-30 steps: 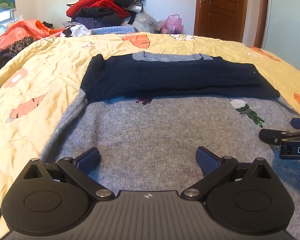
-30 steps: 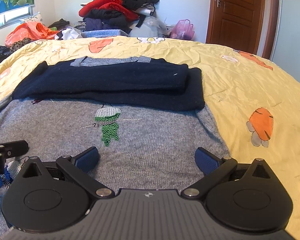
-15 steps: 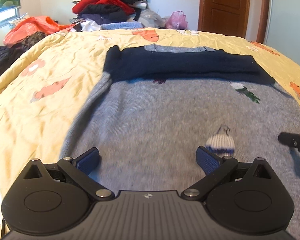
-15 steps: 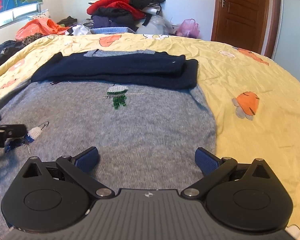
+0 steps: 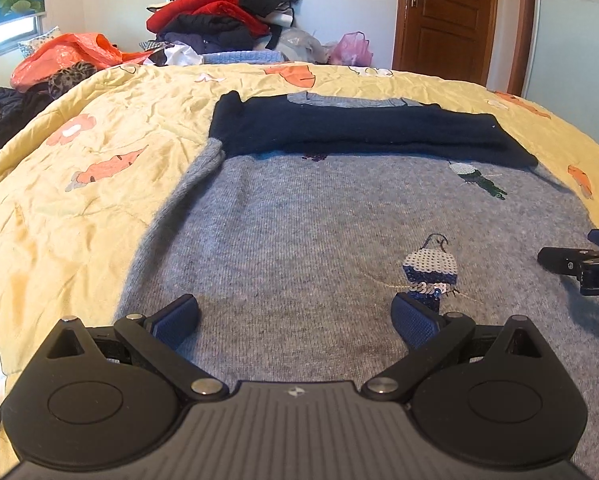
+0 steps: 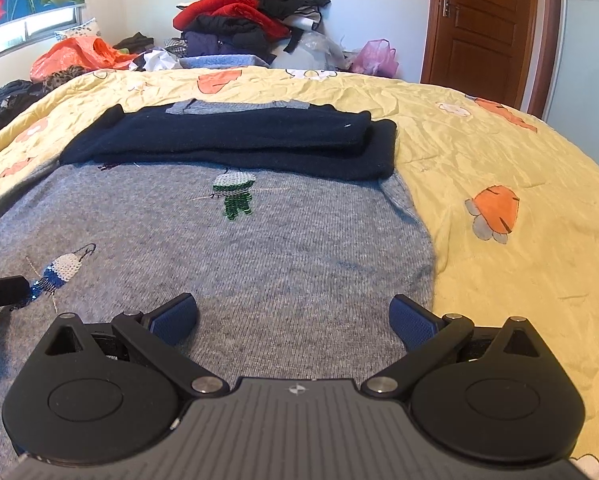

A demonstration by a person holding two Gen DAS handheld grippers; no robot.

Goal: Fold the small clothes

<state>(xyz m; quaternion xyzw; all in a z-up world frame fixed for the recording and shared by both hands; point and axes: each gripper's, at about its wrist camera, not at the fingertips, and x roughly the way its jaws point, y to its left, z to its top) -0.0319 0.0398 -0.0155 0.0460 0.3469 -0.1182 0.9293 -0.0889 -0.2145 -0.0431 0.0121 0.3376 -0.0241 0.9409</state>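
Grey sweater (image 5: 299,240) lies flat on the bed, on the yellow quilt (image 5: 99,184); its navy sleeves (image 5: 359,132) are folded across the chest at the far end, grey collar just visible behind them; sweater hem end is nearest both cameras.

Left gripper (image 5: 295,316): fingers spread wide, nothing between them; low over the near part of the grey knit, toward the sweater's left edge; cannot tell whether the pads touch the fabric. Sequin bird patch (image 5: 429,270) sits just beyond its right fingertip (image 5: 413,322). Right gripper's tip shows at the right edge of this view, over the same garment.

Right gripper (image 6: 293,316): fingers likewise wide apart and empty; over the near right part of the sweater, the right pad close to the garment's right edge where the quilt begins. Green sequin figure (image 6: 235,196) lies farther up, below the navy sleeves.

Background: pile of clothes (image 6: 251,24) against the far wall; orange bag (image 6: 79,56) to its left; wooden door (image 6: 487,20) at right.
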